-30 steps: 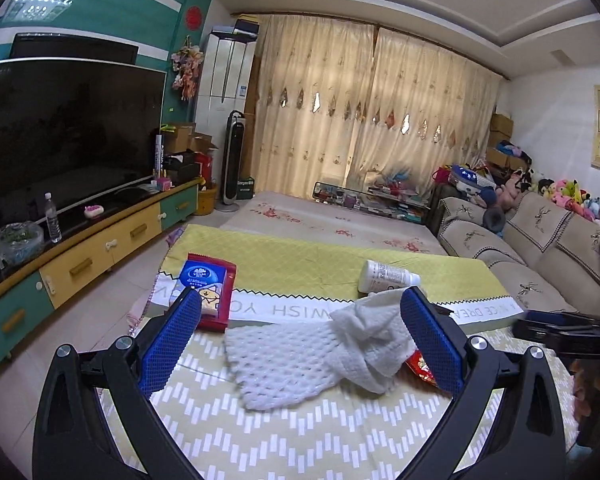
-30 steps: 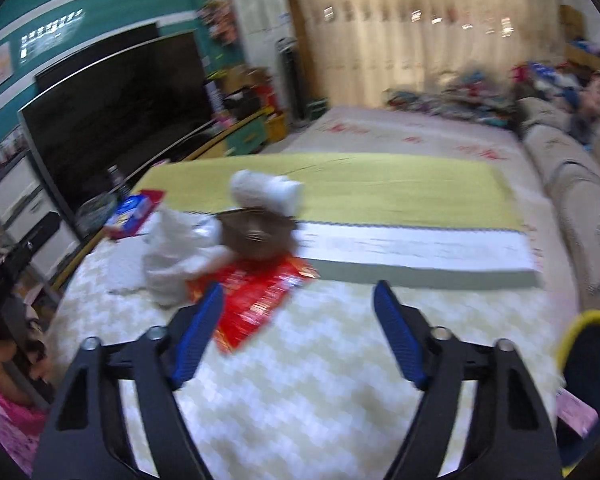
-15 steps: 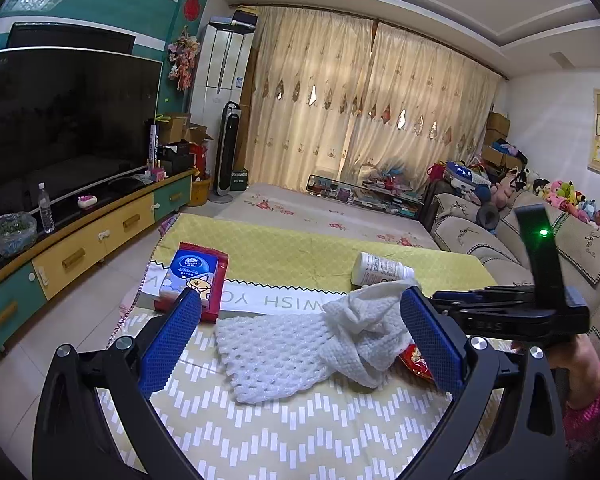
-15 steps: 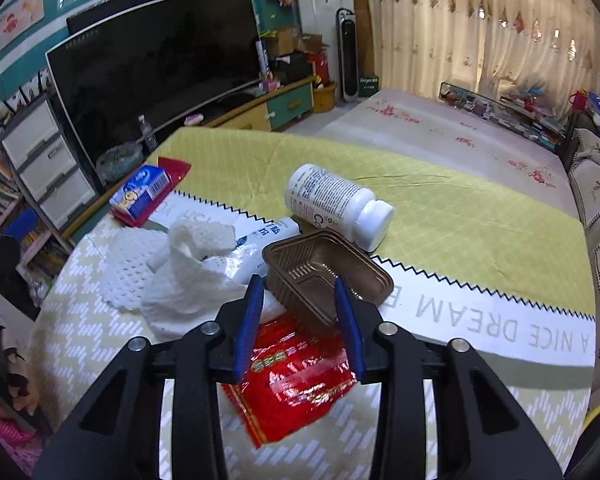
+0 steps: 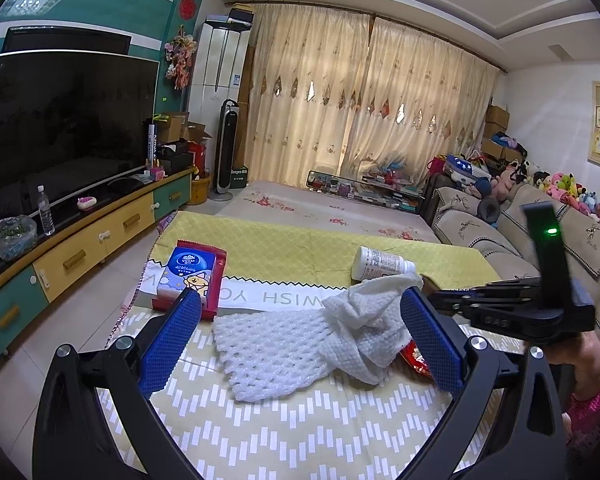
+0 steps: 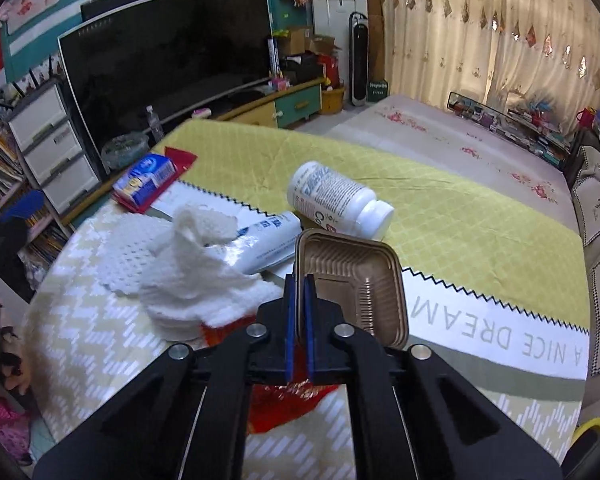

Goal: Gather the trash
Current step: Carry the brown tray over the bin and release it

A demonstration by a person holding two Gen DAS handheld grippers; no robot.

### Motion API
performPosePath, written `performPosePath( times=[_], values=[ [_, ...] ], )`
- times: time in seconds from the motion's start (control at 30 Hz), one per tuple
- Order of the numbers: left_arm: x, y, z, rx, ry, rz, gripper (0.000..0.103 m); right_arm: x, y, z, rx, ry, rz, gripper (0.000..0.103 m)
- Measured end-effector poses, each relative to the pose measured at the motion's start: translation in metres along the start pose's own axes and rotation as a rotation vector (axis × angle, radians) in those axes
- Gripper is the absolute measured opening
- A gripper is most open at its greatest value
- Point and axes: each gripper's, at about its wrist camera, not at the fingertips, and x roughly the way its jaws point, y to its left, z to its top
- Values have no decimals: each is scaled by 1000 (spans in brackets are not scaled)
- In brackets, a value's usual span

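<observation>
table (image 6: pixel 480 216) | brown tray (image 6: pixel 360 276) tipped up, hollow facing camera | right gripper (image 6: pixel 300 286) just clamped its rim; left gripper (image 5: pixel 300 312) released

The left wrist view is taken low over the table's (image 5: pixel 300 432) near edge, faced level across the room toward the curtains (image 5: pixel 364 104). The right wrist view is pitched down, close over the tray (image 6: pixel 352 280). The white cloth (image 5: pixel 364 328), bottle (image 5: pixel 380 265) and tissue pack (image 5: pixel 190 272) are shared by both.
</observation>
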Motion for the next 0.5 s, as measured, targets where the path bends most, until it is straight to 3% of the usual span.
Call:
performPosePath(
  times=[0.23, 0.5],
  values=[
    [1, -4, -1, 17, 3, -6, 98, -59, -9, -23, 68, -102, -12, 4],
    [1, -8, -3, 31, 6, -11, 98, -125, -85, -86, 260, -142, -269, 4]
  ],
)
